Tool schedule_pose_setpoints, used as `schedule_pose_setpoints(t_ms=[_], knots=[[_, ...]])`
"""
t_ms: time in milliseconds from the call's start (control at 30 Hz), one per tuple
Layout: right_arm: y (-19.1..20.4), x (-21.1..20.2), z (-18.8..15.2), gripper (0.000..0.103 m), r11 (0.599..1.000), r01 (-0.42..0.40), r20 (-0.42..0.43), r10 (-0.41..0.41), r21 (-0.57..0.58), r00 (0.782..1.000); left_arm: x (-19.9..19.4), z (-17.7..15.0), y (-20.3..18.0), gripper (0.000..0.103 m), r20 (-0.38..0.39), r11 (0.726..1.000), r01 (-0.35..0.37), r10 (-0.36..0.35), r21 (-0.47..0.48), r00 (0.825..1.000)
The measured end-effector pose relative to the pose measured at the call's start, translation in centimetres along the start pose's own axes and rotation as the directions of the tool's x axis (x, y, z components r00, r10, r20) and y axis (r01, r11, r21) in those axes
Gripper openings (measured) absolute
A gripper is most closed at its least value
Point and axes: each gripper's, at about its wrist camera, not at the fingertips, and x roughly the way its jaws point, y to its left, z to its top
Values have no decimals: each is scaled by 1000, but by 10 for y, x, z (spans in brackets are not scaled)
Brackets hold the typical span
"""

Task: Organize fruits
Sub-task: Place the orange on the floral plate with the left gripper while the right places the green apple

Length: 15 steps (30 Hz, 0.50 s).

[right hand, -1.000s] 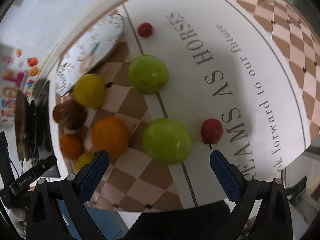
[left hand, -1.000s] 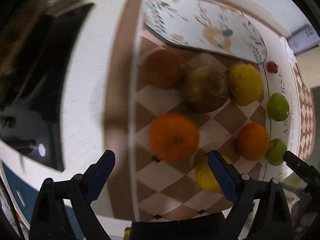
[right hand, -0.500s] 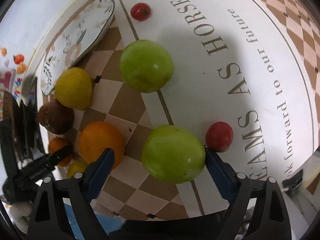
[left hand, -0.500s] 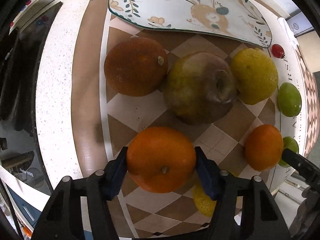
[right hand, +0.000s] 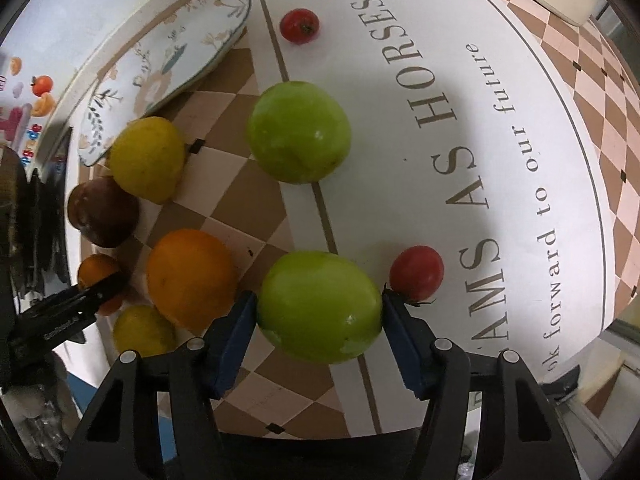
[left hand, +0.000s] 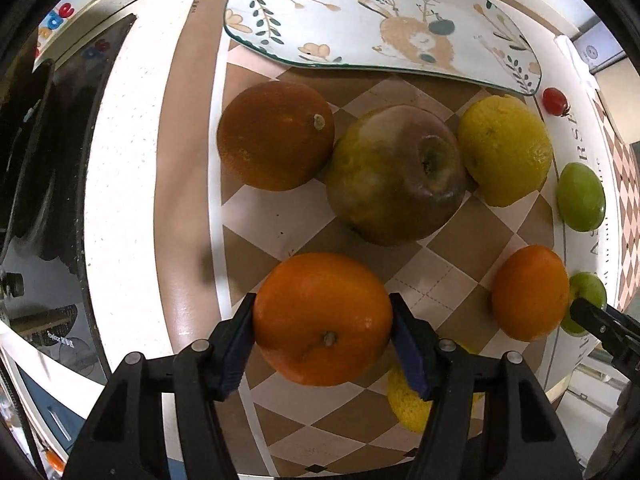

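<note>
My left gripper (left hand: 322, 342) is shut on a bright orange (left hand: 322, 318), its blue pads touching both sides, on the checkered cloth. My right gripper (right hand: 318, 330) is shut on a green apple (right hand: 318, 306). In the left wrist view a dark orange (left hand: 275, 135), a bruised brown apple (left hand: 396, 174), a yellow lemon (left hand: 505, 149) and another orange (left hand: 529, 292) lie beyond. A floral plate (left hand: 380, 20) lies at the back. A second green apple (right hand: 298, 131) and two small red tomatoes (right hand: 417, 271) (right hand: 299, 25) show in the right wrist view.
A second lemon (left hand: 408, 400) lies partly hidden under my left gripper's right finger. The left gripper also shows at the left of the right wrist view (right hand: 64, 312). A dark appliance (left hand: 36, 160) stands left of the counter. The cloth (right hand: 460, 152) has printed lettering.
Both grippers moved down over the fruit and closed: the left pads now press on the orange and the right pads on the green apple.
</note>
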Motion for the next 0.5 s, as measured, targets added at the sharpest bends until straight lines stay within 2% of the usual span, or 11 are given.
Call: schedule_pose_setpoints(t_ms=[100,200,333,500], knots=[[1,-4,0,66,1000,-13,3,13,-21,1000,8,-1,-1,61,-27,1000,1,-1,10,1000],[-2,6,6,67,1000,-18,-20,17,-21,1000,10,5,-6,61,-21,1000,-16,16,11,1000],[0,13,9,66,999,-38,-36,36,-34,999,6,6,-10,61,-19,1000,-4,4,-15,1000],[-3,2,8,65,998,-33,-8,32,-45,999,-19,1,-5,61,31,999,20,-18,-45,999]])
